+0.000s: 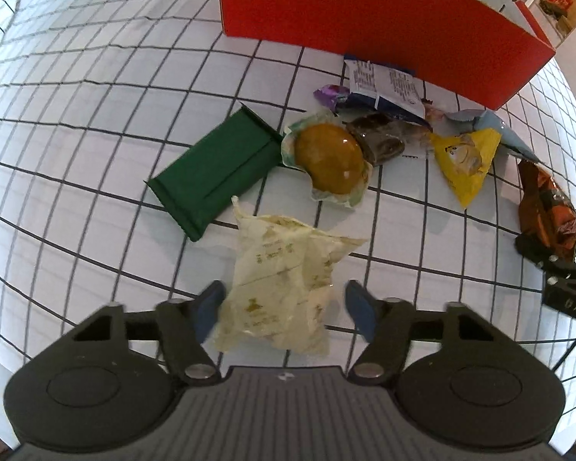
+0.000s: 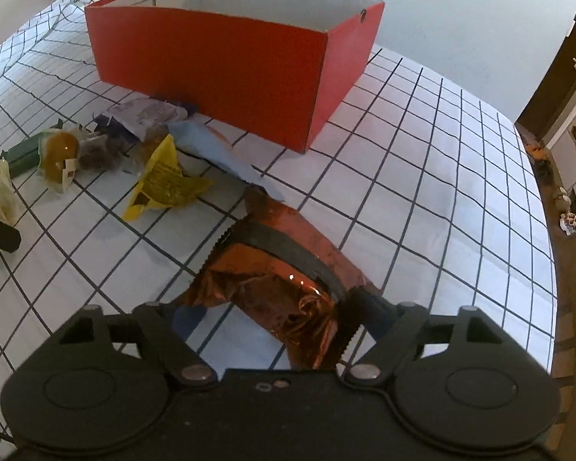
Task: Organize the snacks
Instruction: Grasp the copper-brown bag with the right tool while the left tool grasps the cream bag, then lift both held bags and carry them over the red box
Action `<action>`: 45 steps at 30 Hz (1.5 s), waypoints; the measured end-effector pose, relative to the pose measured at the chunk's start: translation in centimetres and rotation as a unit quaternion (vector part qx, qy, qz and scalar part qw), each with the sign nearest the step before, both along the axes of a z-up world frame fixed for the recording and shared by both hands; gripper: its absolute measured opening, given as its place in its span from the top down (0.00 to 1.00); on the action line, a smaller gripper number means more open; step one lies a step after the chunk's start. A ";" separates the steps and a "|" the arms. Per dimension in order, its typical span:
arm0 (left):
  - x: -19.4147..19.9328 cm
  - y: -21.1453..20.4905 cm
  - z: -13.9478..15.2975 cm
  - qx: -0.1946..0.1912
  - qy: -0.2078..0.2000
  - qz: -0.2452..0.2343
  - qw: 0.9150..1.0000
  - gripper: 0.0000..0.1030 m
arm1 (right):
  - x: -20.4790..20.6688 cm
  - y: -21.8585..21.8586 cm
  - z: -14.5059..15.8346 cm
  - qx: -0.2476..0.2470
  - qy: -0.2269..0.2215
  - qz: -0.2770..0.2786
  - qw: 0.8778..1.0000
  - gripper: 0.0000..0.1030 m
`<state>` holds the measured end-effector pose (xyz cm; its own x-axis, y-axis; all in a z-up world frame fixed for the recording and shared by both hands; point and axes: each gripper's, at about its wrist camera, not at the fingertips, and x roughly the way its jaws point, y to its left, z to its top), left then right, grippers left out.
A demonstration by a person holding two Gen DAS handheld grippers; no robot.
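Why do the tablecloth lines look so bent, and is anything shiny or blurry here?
Left wrist view: the fisheye lens bows the tablecloth grid, and a highlight glints on the egg-shaped snack. Right wrist view: the same bowing, glare spots on the orange foil packet, dark corners, a soft, blurry background.

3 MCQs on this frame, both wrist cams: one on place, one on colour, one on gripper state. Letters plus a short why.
1. Where does the green packet lie?
A. inside the box
B. on the checked cloth, beside the egg snack
C. in the right gripper

2. What colour are the outer walls of the box?
A. blue
B. white
C. red

3. How does the left gripper stand?
A. open around the pale packet
C. out of view
B. shut on the yellow packet

Key: 1 B, it lies flat on the cloth by the egg; 2 C, both views show red walls; 3 A, gaps show beside both fingers.
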<state>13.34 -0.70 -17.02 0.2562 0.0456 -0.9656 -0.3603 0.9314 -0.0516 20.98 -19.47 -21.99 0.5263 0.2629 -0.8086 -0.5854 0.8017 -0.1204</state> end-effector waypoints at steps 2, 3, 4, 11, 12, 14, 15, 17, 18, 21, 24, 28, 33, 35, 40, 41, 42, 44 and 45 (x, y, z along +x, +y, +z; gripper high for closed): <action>-0.2 0.0 0.1 0.003 -0.003 -0.003 1.000 0.47 | -0.1 -0.2 0.3 0.006 -0.001 -0.011 1.000 0.37; -0.5 0.0 0.2 0.003 -0.005 -0.003 1.000 0.50 | -0.2 -0.3 0.5 0.011 0.002 -0.015 1.000 0.40; -0.6 0.0 0.2 0.003 -0.007 -0.005 1.000 0.53 | -0.4 -0.4 0.6 0.016 0.002 -0.018 1.000 0.42; -1.5 0.5 0.5 -0.012 -0.010 -0.009 1.000 0.58 | -2.3 -0.9 1.7 0.051 0.007 -0.052 0.997 0.47; -1.6 0.6 0.5 -0.014 -0.011 -0.009 1.000 0.58 | -2.7 -0.9 2.0 0.057 0.008 -0.059 0.997 0.47; -1.9 0.7 0.8 -0.019 -0.013 -0.013 1.000 0.58 | -3.6 -1.1 2.5 0.067 0.010 -0.072 0.995 0.47; -2.0 0.7 0.9 -0.022 -0.016 -0.016 1.000 0.58 | -4.0 -1.2 2.9 0.075 0.013 -0.078 0.994 0.47; -2.3 0.7 1.5 -0.025 -0.021 -0.022 0.999 0.58 | -5.1 -1.1 3.6 0.087 0.011 -0.083 0.993 0.47; -2.5 0.6 1.9 -0.026 -0.026 -0.027 0.999 0.59 | -5.5 -1.0 3.9 0.091 0.010 -0.086 0.992 0.47; -3.0 0.5 3.2 -0.022 -0.043 -0.041 0.998 0.58 | -6.7 -0.7 5.1 0.110 0.010 -0.095 0.989 0.47; -3.5 0.5 4.7 -0.017 -0.060 -0.054 0.997 0.58 | -7.7 -0.3 6.2 0.126 0.005 -0.102 0.987 0.47; -3.8 1.0 6.6 -0.012 -0.080 -0.064 0.995 0.58 | -9.0 0.4 7.7 0.140 -0.006 -0.108 0.984 0.47; -4.1 2.1 8.9 -0.011 -0.105 -0.075 0.992 0.58 | -10.0 1.6 9.5 0.157 -0.020 -0.115 0.981 0.47; -4.1 2.6 9.8 -0.011 -0.112 -0.078 0.991 0.58 | -10.1 2.2 10.1 0.162 -0.023 -0.117 0.980 0.47; -4.0 3.6 12.1 -0.008 -0.132 -0.085 0.988 0.58 | -10.1 3.6 11.6 0.176 -0.026 -0.126 0.976 0.47; -4.0 3.8 12.5 -0.007 -0.135 -0.087 0.987 0.58 | -10.1 3.8 11.9 0.179 -0.027 -0.127 0.975 0.47; -3.9 4.0 13.0 -0.005 -0.139 -0.088 0.986 0.58 | -10.1 4.1 12.2 0.182 -0.029 -0.128 0.975 0.47; -3.6 4.3 13.9 -0.002 -0.147 -0.091 0.985 0.58 | -10.1 4.6 12.8 0.185 -0.033 -0.128 0.974 0.47; -3.4 4.4 14.2 0.000 -0.150 -0.091 0.984 0.58 | -10.0 4.8 13.1 0.187 -0.036 -0.128 0.973 0.47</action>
<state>9.92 3.72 -2.80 0.5336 -0.0281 -0.8453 -0.1557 0.9791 -0.1309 10.94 -14.66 -8.86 0.6653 0.3840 -0.6402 -0.3610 0.9161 0.1743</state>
